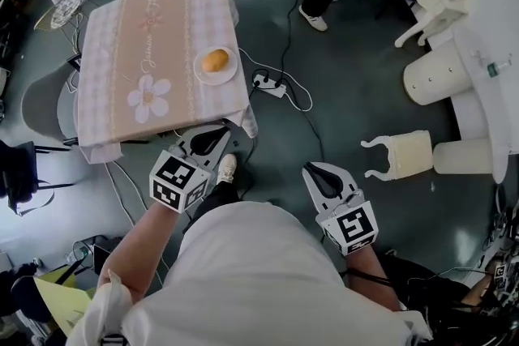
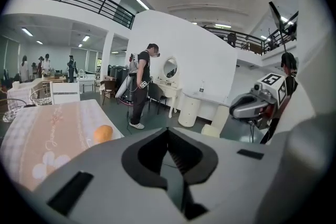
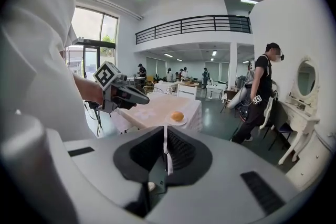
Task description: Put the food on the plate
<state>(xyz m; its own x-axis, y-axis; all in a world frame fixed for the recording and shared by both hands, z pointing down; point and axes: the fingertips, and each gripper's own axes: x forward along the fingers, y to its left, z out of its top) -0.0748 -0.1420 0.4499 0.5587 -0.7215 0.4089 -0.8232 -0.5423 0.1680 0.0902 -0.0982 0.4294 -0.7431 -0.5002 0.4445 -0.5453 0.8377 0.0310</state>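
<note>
While the table (image 1: 154, 53) stands well ahead, the left gripper (image 1: 212, 140) and right gripper (image 1: 321, 177) hang closed and empty. Feet could catch the power strip (image 1: 268, 83) beside it, or a clumsy nudge could tip the plate (image 1: 229, 74) off its edge, bun (image 1: 215, 60) already aboard.

The food (image 1: 215, 60) is orange, its plate (image 1: 229, 74) white, the tablecloth (image 1: 122, 44) pink-checked with a white flower (image 1: 149, 98).

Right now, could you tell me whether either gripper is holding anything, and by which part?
Nothing is held; the left gripper and right gripper are both shut, empty.
</note>
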